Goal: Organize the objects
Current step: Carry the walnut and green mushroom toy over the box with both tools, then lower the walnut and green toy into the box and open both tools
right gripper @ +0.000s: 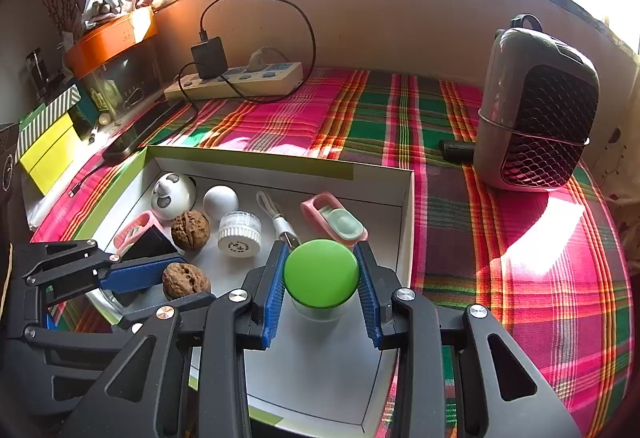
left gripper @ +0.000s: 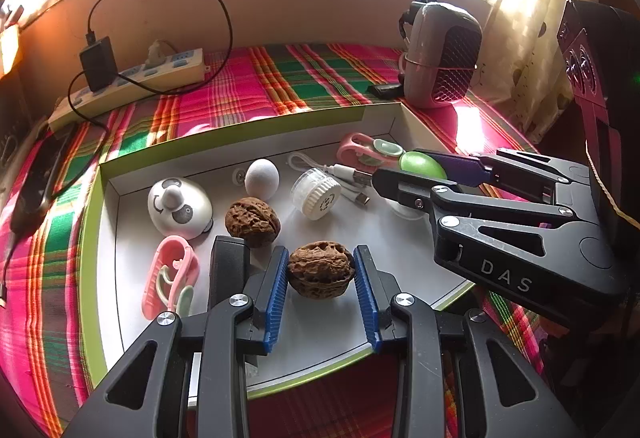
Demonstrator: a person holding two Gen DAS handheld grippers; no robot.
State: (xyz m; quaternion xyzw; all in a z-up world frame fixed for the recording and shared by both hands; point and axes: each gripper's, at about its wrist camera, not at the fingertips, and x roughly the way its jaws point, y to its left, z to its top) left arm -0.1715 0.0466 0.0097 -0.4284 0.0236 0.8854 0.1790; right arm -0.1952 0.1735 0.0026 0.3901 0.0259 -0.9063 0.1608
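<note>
1. The left gripper (left gripper: 321,288) is pinching a walnut (left gripper: 321,269) between its blue pads (left gripper: 276,298) over the tray (left gripper: 96,238).
2. A second walnut (left gripper: 252,221) is lying just ahead-left of it.
3. The right gripper (left gripper: 420,168) is closing on a green lid (left gripper: 422,164) ahead-right.
</note>
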